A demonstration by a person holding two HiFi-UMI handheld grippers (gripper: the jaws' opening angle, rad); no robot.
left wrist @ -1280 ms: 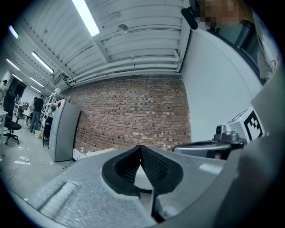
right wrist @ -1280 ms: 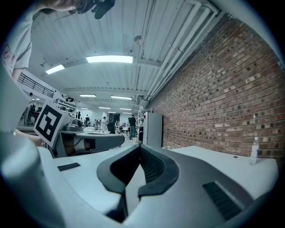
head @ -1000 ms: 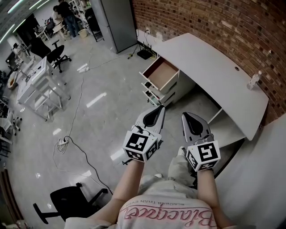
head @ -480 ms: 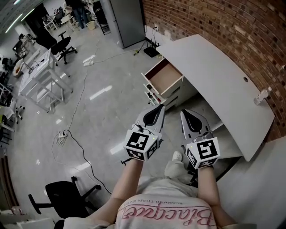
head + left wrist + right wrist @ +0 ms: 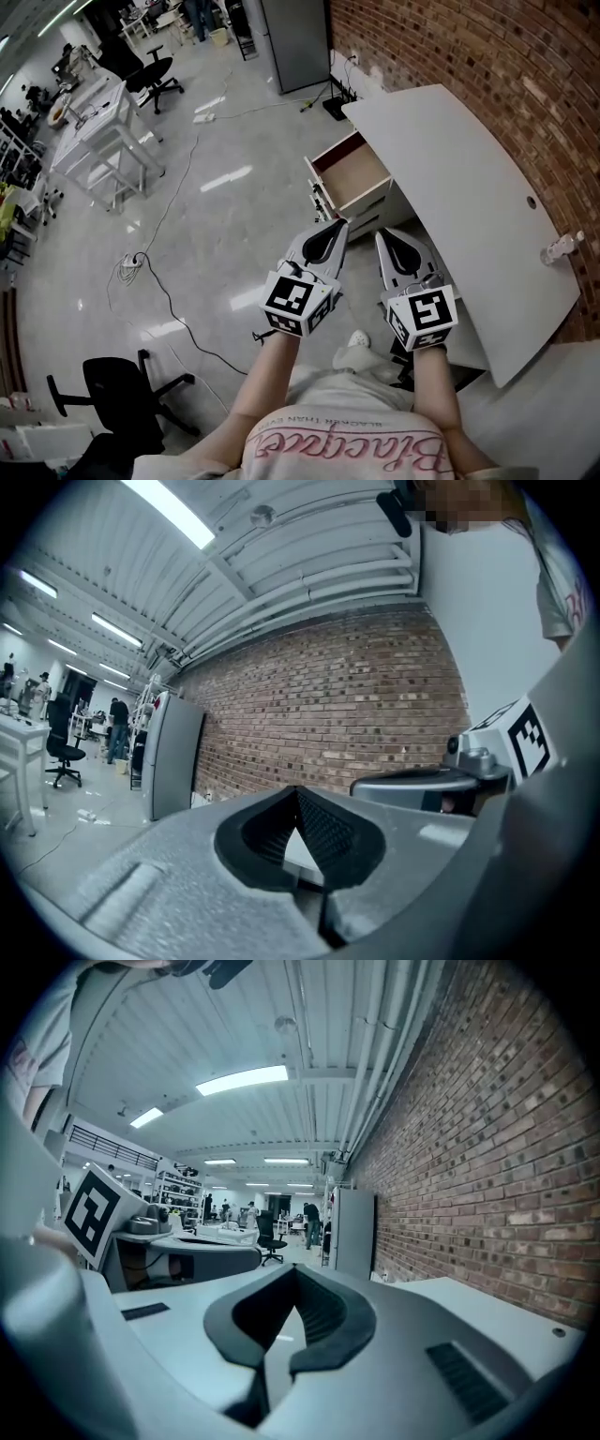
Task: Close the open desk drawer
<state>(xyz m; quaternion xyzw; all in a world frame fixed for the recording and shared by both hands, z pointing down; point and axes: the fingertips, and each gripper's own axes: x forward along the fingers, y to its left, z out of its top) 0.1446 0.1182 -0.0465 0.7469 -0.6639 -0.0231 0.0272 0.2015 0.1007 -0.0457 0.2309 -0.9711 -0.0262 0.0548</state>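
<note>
White desk (image 5: 450, 159), small bottle (image 5: 561, 248) on top

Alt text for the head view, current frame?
An open white desk drawer with a bare brown inside sticks out beneath a curved white desk top beside a red brick wall. Short of it a person holds the grey left gripper and grey right gripper, both shut and empty.

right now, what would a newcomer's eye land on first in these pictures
The two grippers with black-and-white marker cubes fill the middle of the head view: the left gripper and the right gripper, both shut and empty. Just ahead of them an open drawer sticks out of the white desk, which stands along a red brick wall.
</note>
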